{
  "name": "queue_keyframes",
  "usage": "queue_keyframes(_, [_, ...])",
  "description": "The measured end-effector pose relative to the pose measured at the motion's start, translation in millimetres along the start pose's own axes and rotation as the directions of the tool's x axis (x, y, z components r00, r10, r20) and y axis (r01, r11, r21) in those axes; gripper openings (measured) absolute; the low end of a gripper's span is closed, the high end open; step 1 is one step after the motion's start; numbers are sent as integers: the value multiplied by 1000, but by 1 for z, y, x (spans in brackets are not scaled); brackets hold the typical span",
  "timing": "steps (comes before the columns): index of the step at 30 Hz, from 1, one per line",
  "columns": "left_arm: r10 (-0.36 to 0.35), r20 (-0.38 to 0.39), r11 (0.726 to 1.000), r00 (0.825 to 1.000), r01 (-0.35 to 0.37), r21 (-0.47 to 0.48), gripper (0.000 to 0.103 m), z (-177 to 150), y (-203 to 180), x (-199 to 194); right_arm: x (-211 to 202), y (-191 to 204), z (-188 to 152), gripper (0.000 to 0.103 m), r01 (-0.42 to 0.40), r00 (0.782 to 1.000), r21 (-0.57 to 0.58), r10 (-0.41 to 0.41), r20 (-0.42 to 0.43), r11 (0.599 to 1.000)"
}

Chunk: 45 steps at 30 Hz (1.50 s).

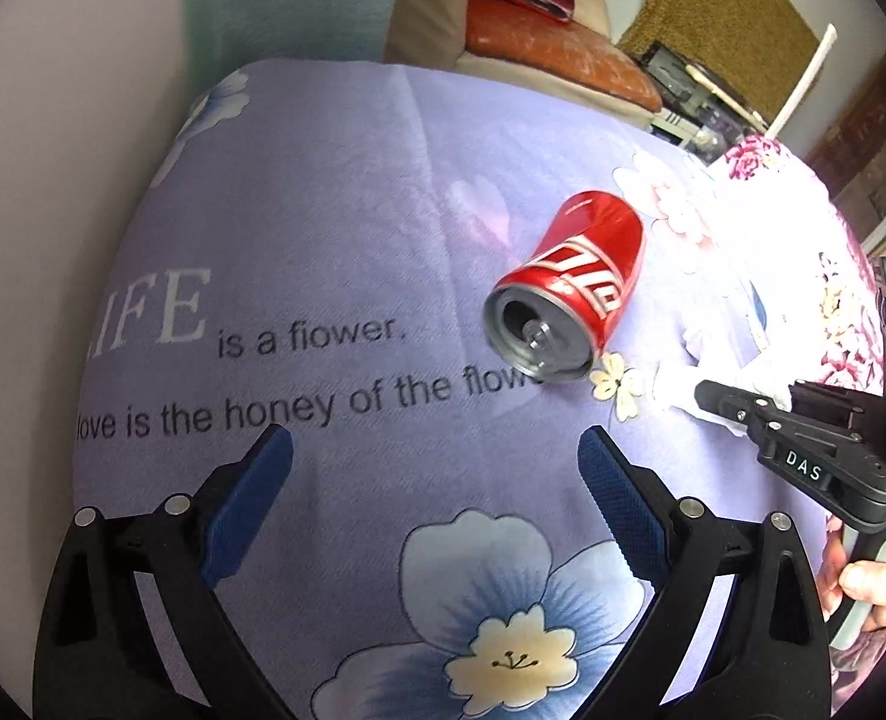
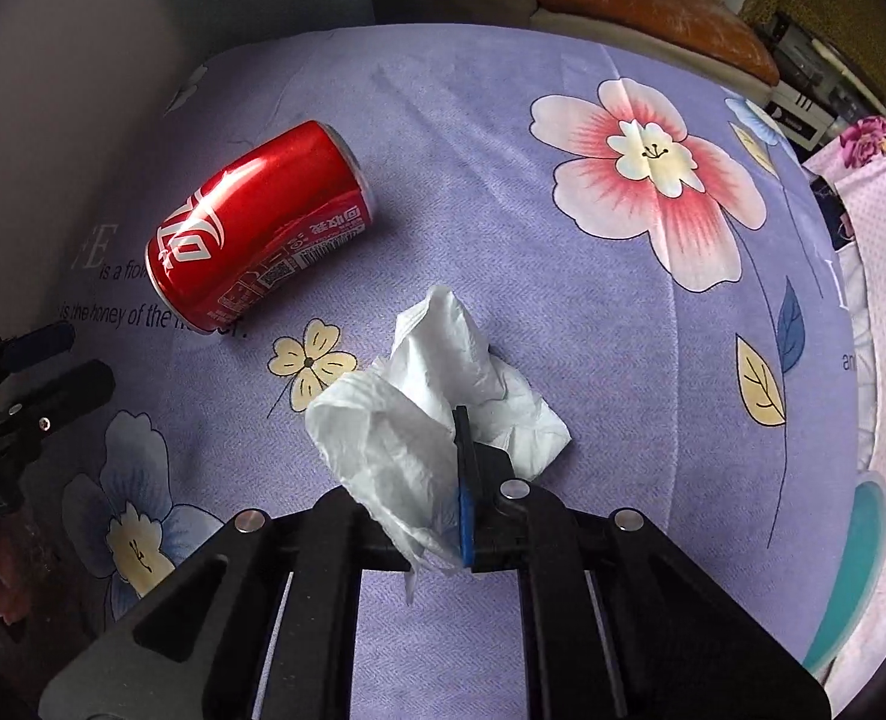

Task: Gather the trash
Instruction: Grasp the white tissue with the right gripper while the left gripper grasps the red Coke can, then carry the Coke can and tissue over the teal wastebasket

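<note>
"is a flower" on bedsheet (image 1: 353, 192); "DAS" on right gripper (image 1: 704, 393)

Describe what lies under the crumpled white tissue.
Under the tissue lies the purple floral bedsheet, showing all round it. The sheet directly beneath is covered, so anything lying there cannot be seen.

Red soda can (image 2: 260, 222), lying on its side on a lilac flowered bedsheet (image 2: 563, 330), slightly dented, white lettering and a printed label along the body, opened silver top facing the printed words on the cloth. Crumpled white tissue (image 2: 425, 396) just beside a small yellow flower print, near the can but apart from it, one bunched corner pinched between the closed pads of the right gripper (image 2: 461, 480), the rest spreading loosely over the sheet.
</note>
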<state>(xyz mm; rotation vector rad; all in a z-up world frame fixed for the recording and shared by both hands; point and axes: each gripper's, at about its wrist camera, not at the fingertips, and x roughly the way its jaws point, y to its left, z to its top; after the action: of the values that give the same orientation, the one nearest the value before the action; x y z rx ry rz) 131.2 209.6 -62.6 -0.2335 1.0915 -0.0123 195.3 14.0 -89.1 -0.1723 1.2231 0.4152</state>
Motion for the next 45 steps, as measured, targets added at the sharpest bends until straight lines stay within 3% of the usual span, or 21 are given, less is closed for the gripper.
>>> queue_keyframes(6, [29, 18, 990, 999, -31, 137, 96, 33, -41, 17, -14, -23, -3, 9, -28, 999, 41, 27, 21, 999])
queue_keyframes(12, [30, -27, 993, 999, -27, 113, 96, 53, -55, 50, -14, -43, 1, 9, -40, 999, 72, 38, 31, 997])
queue_keyframes(14, [47, -26, 992, 999, -43, 117, 92, 55, -60, 57, -11, -50, 4, 9, -42, 999, 83, 39, 34, 996])
queue_keyframes(16, [55, -38, 990, 998, -50, 134, 77, 57, -67, 64, -9, -56, 7, 9, -48, 998, 91, 45, 36, 995])
queue_keyframes(18, [67, -44, 987, 997, -60, 152, 71, 58, -73, 70, -7, -60, 9, 9, -56, 998, 99, 52, 42, 994])
queue_keyframes(23, [104, -29, 977, 994, -97, 188, 66, 63, -87, 77, -6, -70, 11, 9, -71, 996, 116, 66, 54, 991])
queue_keyframes(30, [114, -6, 972, 994, -110, 208, 65, 60, -109, 72, -7, -86, 5, 9, -95, 994, 150, 87, 63, 984])
queue_keyframes(40, [55, -11, 975, 998, -52, 215, 65, 35, -131, 51, -29, -116, -17, 9, -119, 990, 224, 97, 106, 967])
queue_keyframes(45, [27, -31, 974, 999, -20, 225, 57, 13, -148, 40, -45, -134, -37, 9, -123, 987, 266, 91, 131, 956])
